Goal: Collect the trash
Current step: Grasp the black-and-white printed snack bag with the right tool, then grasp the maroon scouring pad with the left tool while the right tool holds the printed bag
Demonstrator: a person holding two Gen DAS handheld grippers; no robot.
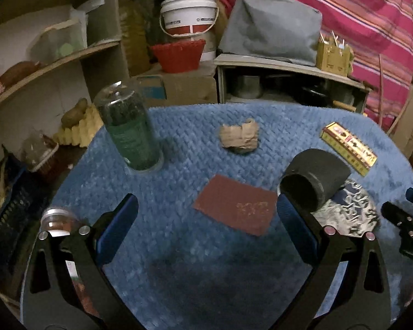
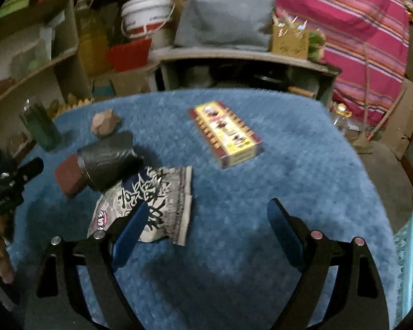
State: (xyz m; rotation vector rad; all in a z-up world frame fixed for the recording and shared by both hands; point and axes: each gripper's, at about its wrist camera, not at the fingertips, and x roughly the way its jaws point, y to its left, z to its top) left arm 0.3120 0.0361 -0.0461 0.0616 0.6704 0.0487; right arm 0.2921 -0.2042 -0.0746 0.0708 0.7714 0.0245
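Right, both tools hover over the blue mat (image 1: 179, 261), and all the trash lies on it with nothing grasped: the left gripper (image 1: 206, 228) has its jaws spread wide and empty, and the right gripper (image 2: 208, 233) is released just the same. Biggest risk, I'd say, is the tall green bottle (image 1: 129, 134) standing upright at the left edge; a careless sweep could topple it. Next, the black roll (image 1: 311, 181) rests partly on the printed wrapper (image 2: 151, 206), so pulling that wrapper may drag the roll along. Flat pieces look tricky too: the yellow box (image 2: 225, 134) sits well apart, the reddish sheet (image 1: 234, 203) hugs the mat and may slip the pads. Smallest, the crumpled paper (image 1: 239, 137) lies far back. A turquoise basket (image 2: 410, 250) shows at the right edge.
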